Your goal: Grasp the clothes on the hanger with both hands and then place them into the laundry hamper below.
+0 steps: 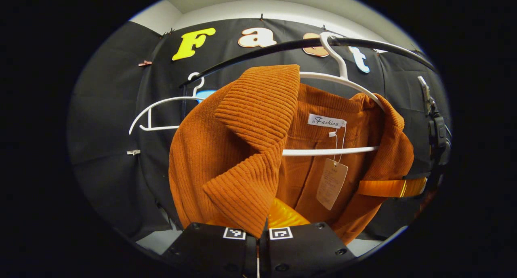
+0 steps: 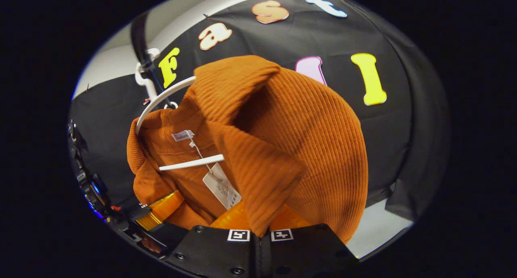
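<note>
In the left gripper view, the left gripper [image 1: 258,233] is seen closed on the tip of one lapel of the orange jacket [image 1: 226,148], the fabric pinched in the slit between its two fingers. In the right gripper view, the right gripper [image 2: 260,234] is likewise closed on the tip of the other lapel of the jacket [image 2: 307,140]. Both jaws are drawn nearly together, with only cloth between them.

A little farther off, the jacket is still carried by the white hanger [image 1: 335,108], whose crossbar is seen inside the open front with a paper tag [image 1: 332,183] dangling before it. The hanger's hook sits over the black rail [image 1: 282,47]. A second, bare hanger [image 1: 161,112] hangs farther along the rail, toward the booth wall.

The step in hand is judged to be freeing the jacket from the hanger. The grips should be kept firm, since only lapel tips are held and ribbed cloth may slip. The two lapels are best drawn outward and upward together, so that the shoulders are lifted clear of the hanger's ends rather than dragged down against them. An uneven pull could tilt the hanger or unhook it from the rail. The hamper cannot be seen here; the jacket should be lowered only once it hangs free.
</note>
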Demonstrator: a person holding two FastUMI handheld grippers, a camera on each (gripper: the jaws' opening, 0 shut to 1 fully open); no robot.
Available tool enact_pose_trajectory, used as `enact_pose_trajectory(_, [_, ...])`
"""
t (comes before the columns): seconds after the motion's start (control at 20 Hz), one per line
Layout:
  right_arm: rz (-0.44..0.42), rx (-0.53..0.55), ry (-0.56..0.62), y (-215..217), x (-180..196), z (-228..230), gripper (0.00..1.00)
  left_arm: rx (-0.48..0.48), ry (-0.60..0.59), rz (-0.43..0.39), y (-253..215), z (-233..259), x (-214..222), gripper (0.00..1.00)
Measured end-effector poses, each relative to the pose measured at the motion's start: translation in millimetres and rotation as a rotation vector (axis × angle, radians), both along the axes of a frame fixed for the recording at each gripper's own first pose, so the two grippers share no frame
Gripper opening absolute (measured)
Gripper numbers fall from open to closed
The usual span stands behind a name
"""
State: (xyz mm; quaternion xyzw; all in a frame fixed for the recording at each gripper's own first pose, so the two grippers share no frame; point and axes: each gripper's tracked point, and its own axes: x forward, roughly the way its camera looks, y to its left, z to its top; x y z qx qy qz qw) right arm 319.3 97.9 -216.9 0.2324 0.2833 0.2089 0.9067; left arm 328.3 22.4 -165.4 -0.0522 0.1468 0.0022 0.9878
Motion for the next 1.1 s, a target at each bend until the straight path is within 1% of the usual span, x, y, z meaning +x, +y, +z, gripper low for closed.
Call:
enact_pose_trajectory(0.1, [0.027, 0.062, 0.094, -6.8, -1.7, -0.2, 0.04, -0.001, 0.029, -0.012, 1.1, 3.6, -4.9, 0.05])
enact_pose_trajectory(0.15, [0.031, 0.053, 0.114, -12.9, 1.1, 0.6, 0.04, 0.006, 0.048, -0.018, 2.3, 3.3, -6.5, 0.05])
enact_pose_trajectory(0.2, [0.033, 0.016, 0.113, -21.1, 3.7, 1.9, 0.08, 0.01, 0.066, -0.024, 3.9, 4.2, -8.2, 0.05])
enact_pose_trajectory(0.3, [0.048, -0.064, 0.092, -36.5, 4.4, 5.6, 0.08, -0.002, 0.097, -0.047, 3.1, 6.8, -11.6, 0.06])
enact_pose_trajectory(0.4, [0.058, -0.094, 0.072, -46.1, 4.6, 19.4, 0.09, -0.025, 0.119, -0.07, 4.0, 13.0, -14.9, 0.06])
enact_pose_trajectory(0.45, [0.042, -0.088, 0.052, -52.6, 7.0, 29.5, 0.08, -0.044, 0.119, -0.075, 5.3, 18.2, -15.9, 0.06])
enact_pose_trajectory(0.5, [0.022, -0.068, 0.034, -57.1, 10.3, 39.8, 0.04, -0.065, 0.115, -0.074, 8.5, 25.3, -15.3, 0.06])
enact_pose_trajectory(0.6, [-0.028, -0.02, -0.004, -68.0, 18.3, 63.0, 0.04, -0.087, 0.087, -0.062, 16.9, 42.5, -14.8, 0.04])
enact_pose_trajectory(0.65, [-0.064, -0.01, -0.03, -77.4, 23.6, 69.7, 0.05, -0.082, 0.064, -0.046, 22.8, 52.2, -13.8, 0.03])
enact_pose_trajectory(0.7, [-0.105, 0.0, -0.054, -89.3, 31.2, 78.3, 0.04, -0.08, 0.048, -0.036, 29.8, 60.9, -11.9, 0.05])
enact_pose_trajectory(0.85, [-0.25, 0.048, -0.12, -122.6, 51.6, 99.4, 0.04, -0.083, 0.016, 0.0, 48.9, 77.1, -6.9, 0.05])
enact_pose_trajectory(0.95, [-0.333, 0.018, -0.144, -140.4, 65.7, 97.7, 0.04, -0.067, 0.001, 0.021, 59.5, 84.5, -3.3, 0.05])
enact_pose_trajectory(1.0, [-0.364, -0.018, -0.151, -149.1, 72.5, 93.3, 0.04, -0.061, -0.004, 0.026, 64.4, 87.3, -0.9, 0.05])
enact_pose_trajectory(1.1, [-0.415, -0.057, -0.164, -160.4, 81.6, 89.1, 0.04, -0.051, -0.011, 0.036, 70.1, 90.8, 3.9, 0.05])
